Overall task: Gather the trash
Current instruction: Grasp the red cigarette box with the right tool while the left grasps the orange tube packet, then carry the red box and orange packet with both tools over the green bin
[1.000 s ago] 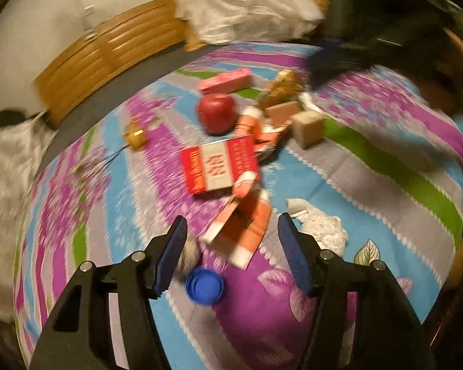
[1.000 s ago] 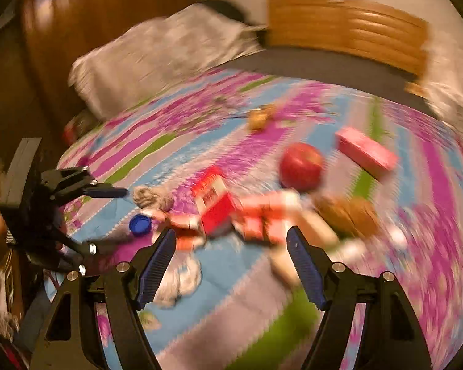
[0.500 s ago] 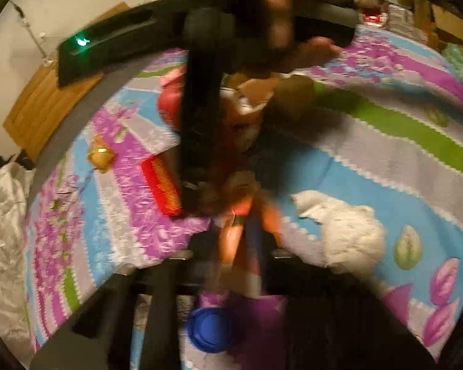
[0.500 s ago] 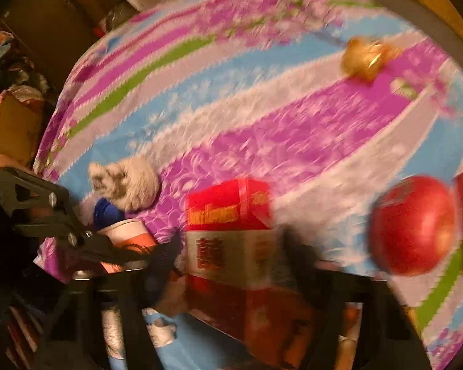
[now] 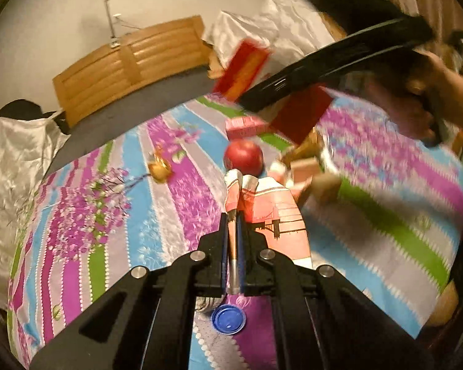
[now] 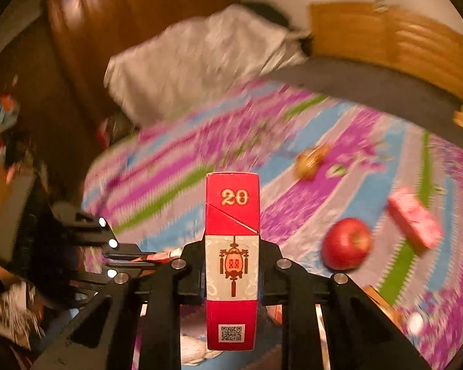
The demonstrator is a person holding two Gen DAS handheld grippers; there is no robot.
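Trash is sitting in both claws: the left claw [image 5: 231, 234] is pinching a flattened orange-and-white carton [image 5: 271, 212], and the right claw [image 6: 231, 265] is closing on a red box [image 6: 231, 259] standing upright between its jaws. Only the left view is showing the blue cap [image 5: 228, 319] near the bed's edge. An apple [image 6: 345, 243] and pink box [image 6: 413, 222] are lying apart on the striped bedspread [image 5: 176, 191], with a wooden headboard [image 5: 129, 61] behind.

Both wrist views angled down, close over bedspread [image 5: 176, 191]; sharing red apple [image 5: 243, 156]
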